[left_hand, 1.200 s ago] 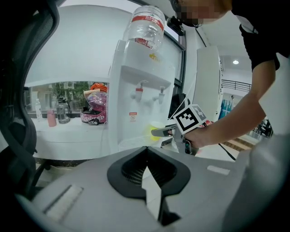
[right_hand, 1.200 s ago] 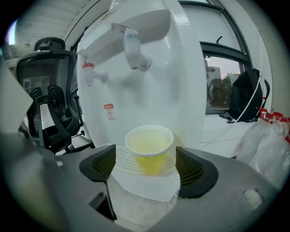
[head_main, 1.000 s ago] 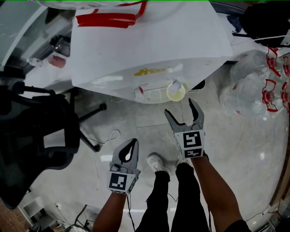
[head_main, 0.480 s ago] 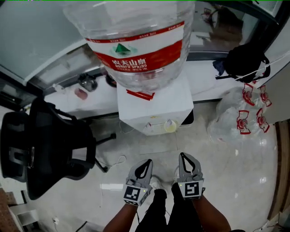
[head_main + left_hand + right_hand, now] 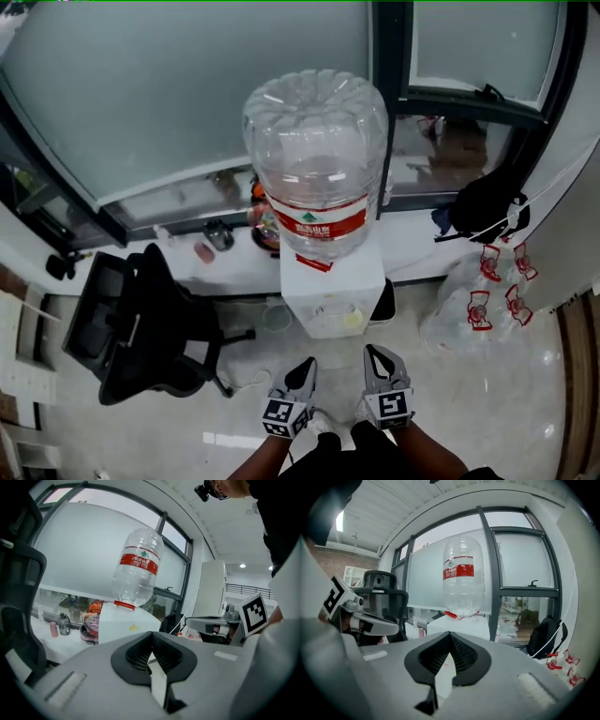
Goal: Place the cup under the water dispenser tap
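The white water dispenser (image 5: 330,292) stands against the window ledge with a large clear bottle (image 5: 317,159) upside down on top. A small pale cup (image 5: 353,320) sits in its tap recess, free of both grippers. My left gripper (image 5: 308,365) and right gripper (image 5: 371,351) hang side by side in front of the dispenser, well back from the cup, both shut and empty. In the left gripper view the jaws (image 5: 151,635) meet below the bottle (image 5: 138,569). Shut jaws (image 5: 450,634) also show in the right gripper view, under the bottle (image 5: 463,576).
A black office chair (image 5: 141,323) stands left of the dispenser. A clear bag of empty bottles (image 5: 473,309) lies on the floor to the right, and a black backpack (image 5: 483,211) sits above it on the ledge. Small jars and bowls (image 5: 217,234) line the ledge.
Both grippers have risen and drawn back from the dispenser. The right gripper's jaws, wide open near the cup a second ago, have shut empty. The cup stays in the recess.
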A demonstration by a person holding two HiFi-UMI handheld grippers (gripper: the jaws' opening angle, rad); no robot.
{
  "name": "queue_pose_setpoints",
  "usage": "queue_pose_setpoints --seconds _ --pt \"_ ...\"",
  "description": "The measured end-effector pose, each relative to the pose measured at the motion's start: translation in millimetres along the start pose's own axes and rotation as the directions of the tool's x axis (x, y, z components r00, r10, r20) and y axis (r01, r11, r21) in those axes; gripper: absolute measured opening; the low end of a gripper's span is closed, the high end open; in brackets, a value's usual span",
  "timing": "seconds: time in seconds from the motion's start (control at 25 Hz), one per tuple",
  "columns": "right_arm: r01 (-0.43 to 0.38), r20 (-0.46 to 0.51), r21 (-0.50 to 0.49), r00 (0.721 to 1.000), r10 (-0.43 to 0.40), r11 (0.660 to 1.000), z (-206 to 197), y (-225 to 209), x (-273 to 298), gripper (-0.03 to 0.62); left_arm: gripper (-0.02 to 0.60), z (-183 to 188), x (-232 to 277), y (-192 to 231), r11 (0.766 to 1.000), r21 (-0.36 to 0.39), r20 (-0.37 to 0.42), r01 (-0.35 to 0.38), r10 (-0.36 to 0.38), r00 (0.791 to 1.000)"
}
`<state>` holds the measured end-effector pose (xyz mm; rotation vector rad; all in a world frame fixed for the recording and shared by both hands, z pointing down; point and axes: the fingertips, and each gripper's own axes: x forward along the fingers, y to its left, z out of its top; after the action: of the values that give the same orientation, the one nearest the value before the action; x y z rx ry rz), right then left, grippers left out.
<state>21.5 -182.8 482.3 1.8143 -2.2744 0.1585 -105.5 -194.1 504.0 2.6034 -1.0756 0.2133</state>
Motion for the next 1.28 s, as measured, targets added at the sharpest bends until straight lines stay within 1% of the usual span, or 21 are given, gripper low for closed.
queue_pose_setpoints --seconds 0.12,0.24,0.4,0.44,0.56,0.72,0.84,0.92,1.08,1.28 --pt "0.029 0.037 -0.012 0.999 -0.029 1.0 24 -21 -3 0.002 0.017 20 -1 1 0.999 0.029 0.029 -0.018 0.017 0.999" --pt "0.06 0.055 0.012 0.997 -0.061 0.998 37 -46 -6 0.002 0.017 41 1 -3 0.998 0.061 0.042 -0.008 0.005 0.999" --pt "0.039 0.113 -0.065 0.993 -0.032 0.997 62 -50 -5 0.002 0.017 67 6 1 0.995 0.091 0.094 -0.027 0.018 0.995" --pt "0.039 0.121 -0.068 0.992 -0.03 0.997 66 -50 -4 0.002 0.017 72 6 1 0.995 0.095 0.1 -0.03 0.02 0.995" --pt "0.039 0.119 -0.025 0.992 -0.036 0.999 70 -52 -2 0.002 0.017 84 7 3 0.992 0.121 0.125 -0.041 0.026 0.992" --pt "0.021 0.136 -0.025 0.991 -0.017 0.999 78 -52 0 0.002 0.017 87 9 3 0.99 0.131 0.125 -0.048 0.031 0.992" --pt "0.026 0.14 -0.02 0.99 -0.023 0.999 79 -54 0 0.002 0.017 84 10 -5 0.993 0.111 0.091 -0.029 0.019 0.996" --pt "0.032 0.135 -0.02 0.99 -0.029 0.999 77 -56 -1 0.002 0.017 83 10 -8 0.993 0.113 0.08 -0.027 0.018 0.997" --pt "0.039 0.126 -0.015 0.991 -0.037 0.999 70 -58 -5 0.002 0.017 86 8 -7 0.99 0.134 0.1 -0.043 0.03 0.995" --pt "0.056 0.13 0.001 0.99 -0.055 0.998 69 -63 -8 0.0 0.017 81 7 -10 0.992 0.119 0.085 -0.048 0.038 0.996"
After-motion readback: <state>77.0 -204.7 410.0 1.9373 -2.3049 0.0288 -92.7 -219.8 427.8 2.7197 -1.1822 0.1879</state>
